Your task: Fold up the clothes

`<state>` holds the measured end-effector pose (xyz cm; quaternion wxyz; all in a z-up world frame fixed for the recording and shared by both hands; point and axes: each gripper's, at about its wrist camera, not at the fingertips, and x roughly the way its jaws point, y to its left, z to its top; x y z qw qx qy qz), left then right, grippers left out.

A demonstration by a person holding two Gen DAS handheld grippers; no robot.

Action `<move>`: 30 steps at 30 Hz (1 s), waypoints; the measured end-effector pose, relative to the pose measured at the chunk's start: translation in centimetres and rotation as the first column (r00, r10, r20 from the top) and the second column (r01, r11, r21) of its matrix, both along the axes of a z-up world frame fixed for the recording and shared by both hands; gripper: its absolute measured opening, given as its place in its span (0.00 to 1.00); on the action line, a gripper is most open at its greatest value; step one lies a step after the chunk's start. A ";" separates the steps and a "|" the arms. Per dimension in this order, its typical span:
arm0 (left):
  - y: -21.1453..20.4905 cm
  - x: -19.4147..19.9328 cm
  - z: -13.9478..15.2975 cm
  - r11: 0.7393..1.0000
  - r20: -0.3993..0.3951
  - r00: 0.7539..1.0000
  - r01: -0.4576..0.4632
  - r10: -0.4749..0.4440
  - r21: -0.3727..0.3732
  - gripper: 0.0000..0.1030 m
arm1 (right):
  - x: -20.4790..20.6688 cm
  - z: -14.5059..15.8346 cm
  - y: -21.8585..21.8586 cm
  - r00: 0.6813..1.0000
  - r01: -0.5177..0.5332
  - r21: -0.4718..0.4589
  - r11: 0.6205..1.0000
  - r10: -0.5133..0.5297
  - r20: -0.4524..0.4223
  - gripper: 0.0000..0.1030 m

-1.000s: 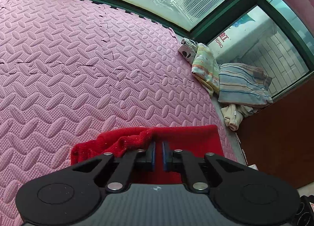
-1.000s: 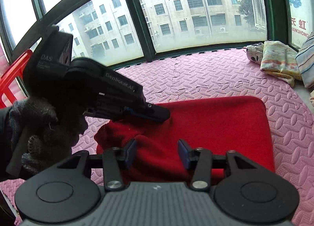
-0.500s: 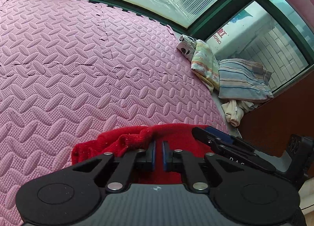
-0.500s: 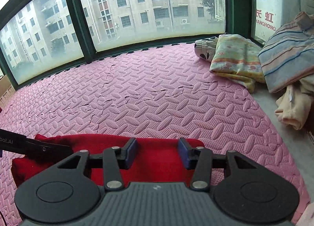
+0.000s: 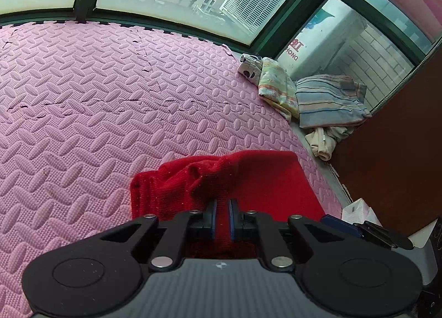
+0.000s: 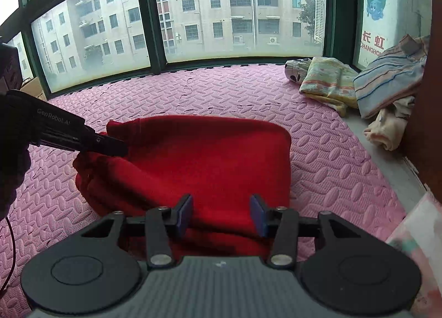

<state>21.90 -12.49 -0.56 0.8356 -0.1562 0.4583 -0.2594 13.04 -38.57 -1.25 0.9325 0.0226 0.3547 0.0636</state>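
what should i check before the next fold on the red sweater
1. Left gripper shut on the red sweater: ok.
2. Right gripper holding cloth: not ok, jaws open, sweater only lies between them.
3. Sweater on the pink mat: ok.
4. Sweater smooth: not ok, bunched at the left gripper's side.
5. Mat beyond the sweater free for folding: ok.
6. Pile of clothes apart from the sweater: ok.
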 end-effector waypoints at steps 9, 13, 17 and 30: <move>0.1 -2.7 2.1 0.999 0.065 0.998 -0.017 0.014 0.049 0.33 | -1.4 0.6 0.4 0.999 0.040 0.029 0.999 -0.041 0.024 0.55; 0.9 -5.0 3.4 0.998 0.109 0.994 -0.020 0.012 0.066 0.49 | -2.3 0.8 1.3 0.998 0.048 0.028 0.998 -0.049 0.038 0.70; 1.9 -7.2 4.2 0.996 0.155 0.988 -0.037 0.024 0.080 0.62 | -3.2 1.0 2.4 0.997 0.046 0.034 0.998 -0.048 0.054 0.80; 5.6 -13.3 5.4 0.996 0.240 0.968 -0.083 0.073 0.031 1.00 | -6.3 1.9 5.5 0.994 0.043 0.047 0.998 -0.047 0.100 1.00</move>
